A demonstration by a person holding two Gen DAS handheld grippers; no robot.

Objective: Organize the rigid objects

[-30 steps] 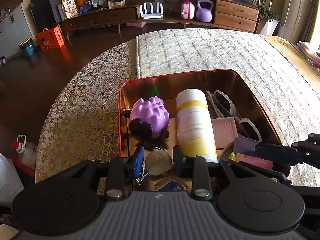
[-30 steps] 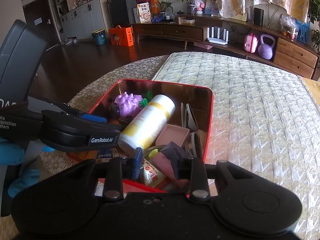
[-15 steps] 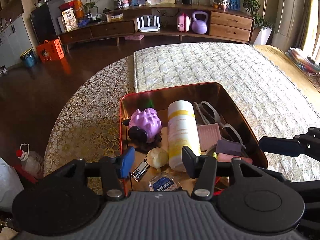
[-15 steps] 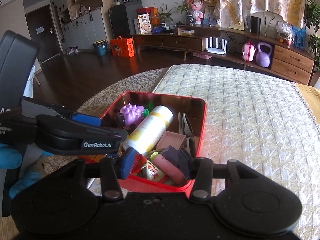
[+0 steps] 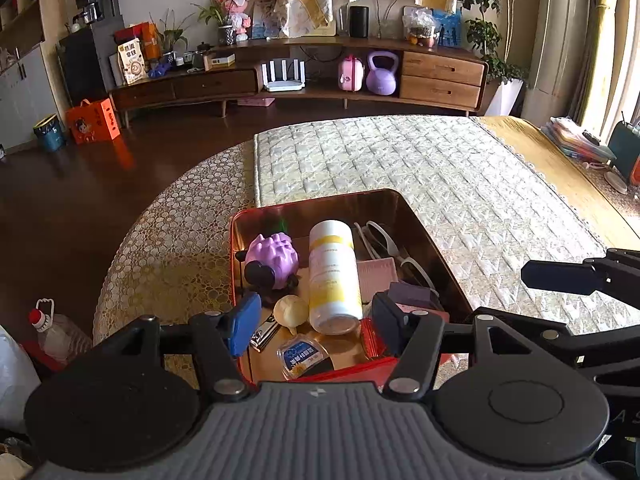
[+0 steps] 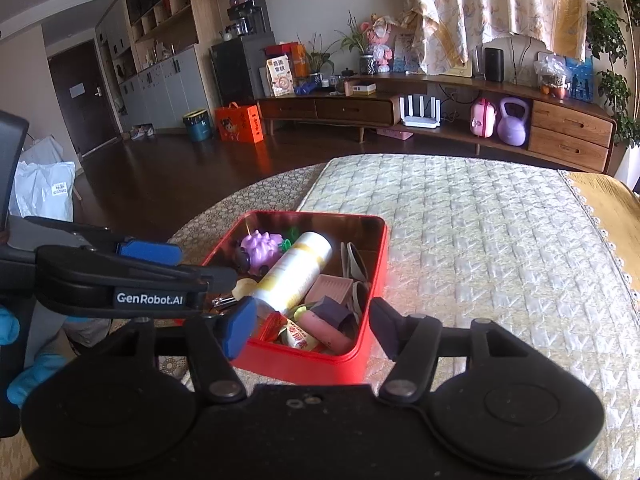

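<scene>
A red tin box (image 5: 236, 256) (image 6: 372, 280) sits on the round table and holds several things: a purple spiky toy (image 5: 274, 254) (image 6: 260, 249), a white and yellow bottle (image 5: 334, 272) (image 6: 296, 274) lying on its side, a pale round ball (image 5: 292, 309), nail clippers (image 5: 264, 334), white sunglasses (image 5: 390, 246), a pink case (image 5: 378, 272) and a pink stick (image 6: 326, 330). My left gripper (image 5: 316, 324) hovers above the box's near end, its jaws opening with nothing between the pads. My right gripper (image 6: 312, 330) hangs over the near right corner, jaws also opening and empty.
The table carries a gold lace cloth (image 5: 168, 248) and a quilted cream mat (image 5: 440, 176) (image 6: 500, 240). A plastic jug (image 5: 52, 332) stands on the floor at the left. A long wooden sideboard (image 5: 304, 76) lines the far wall. A blue-gloved hand (image 6: 24, 380) holds the left gripper.
Both grippers have opened and pulled up and back from the box. The round ball that lay between the left pads and the pink stick between the right pads now lie in the box.
</scene>
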